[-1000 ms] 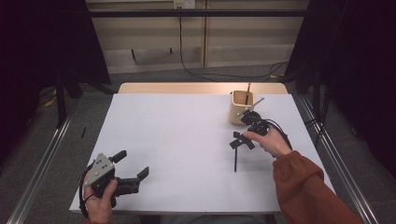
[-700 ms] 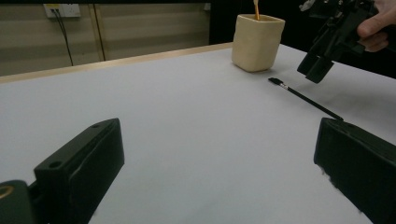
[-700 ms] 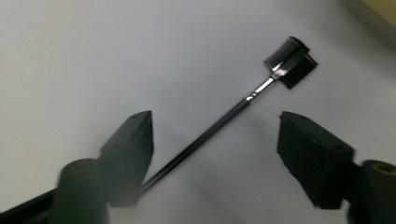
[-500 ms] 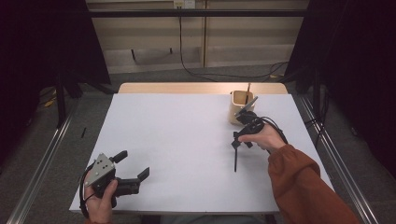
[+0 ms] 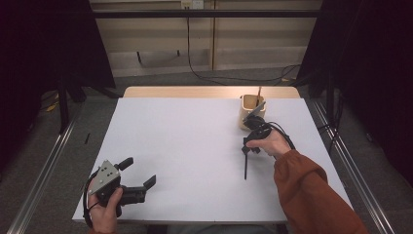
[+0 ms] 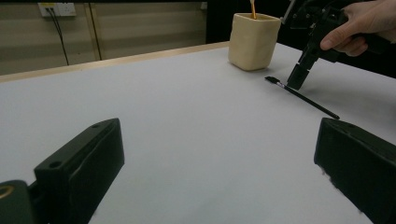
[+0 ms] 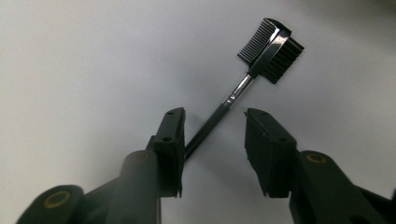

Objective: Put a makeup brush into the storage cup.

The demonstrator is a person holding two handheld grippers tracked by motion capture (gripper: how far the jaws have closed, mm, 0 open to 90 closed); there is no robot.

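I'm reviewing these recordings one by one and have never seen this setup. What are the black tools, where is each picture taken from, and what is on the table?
A person holds a two-jaw gripper in each hand. The high view looks down on the white table. The other two cameras ride on the grippers, looking along their jaws. The left gripper rests open near the front edge, holding nothing. The right gripper is open too, its jaws either side of the handle of a black brow comb-and-brush lying flat on the table, not yet gripped. Behind it stands a beige cup with a stick in it.
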